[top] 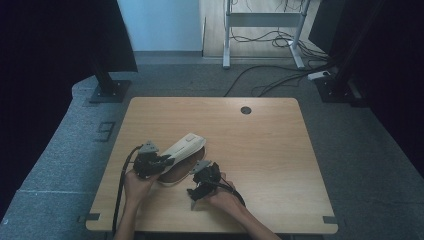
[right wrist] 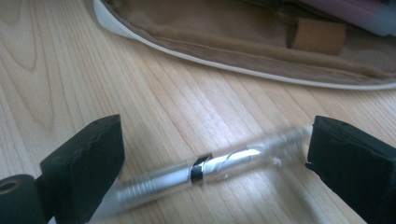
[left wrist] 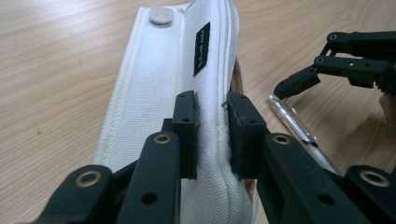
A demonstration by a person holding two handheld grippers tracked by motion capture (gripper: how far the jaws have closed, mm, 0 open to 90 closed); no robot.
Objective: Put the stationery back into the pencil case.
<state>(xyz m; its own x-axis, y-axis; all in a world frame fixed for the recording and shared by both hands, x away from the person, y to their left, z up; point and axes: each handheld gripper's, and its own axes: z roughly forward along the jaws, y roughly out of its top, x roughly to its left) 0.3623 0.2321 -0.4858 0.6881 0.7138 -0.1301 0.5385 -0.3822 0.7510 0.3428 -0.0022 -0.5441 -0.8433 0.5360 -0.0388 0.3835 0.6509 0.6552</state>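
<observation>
Light wood-grain table (top: pixel 260 150) is carrying everything, all of it sitting near the person's edge. On it a white fabric pencil case with a tan lining (top: pixel 182 150) is lying open, flap raised on the left side. Something pinkish and a small tan cylinder are sitting inside; can't identify either.

Left gripper (left wrist: pixel 212 135) is clamping the raised white flap, jaws pressed in from both sides of the cloth, holding the case open. A snap button (left wrist: pixel 161 15) and a black label (left wrist: pixel 201 49) are showing on the flap's outer face.

Right gripper (right wrist: pixel 212 158) is hovering low over the table with its jaws wide apart, nothing between the pads in contact as far as I can tell. A clear plastic pen with silver innards and a black band (right wrist: pixel 201 170) is lying flat on the wood just beside the case's open edge, between the two open jaws.

Key relation: pen's long axis is running nearly jaw-to-jaw, across the gap, not crossways to the closing direction. My read: closing now would be pushing on the pen's ends. The hand is likely needing a rotation first. Right gripper is the nearer one; left is occupied.
</observation>
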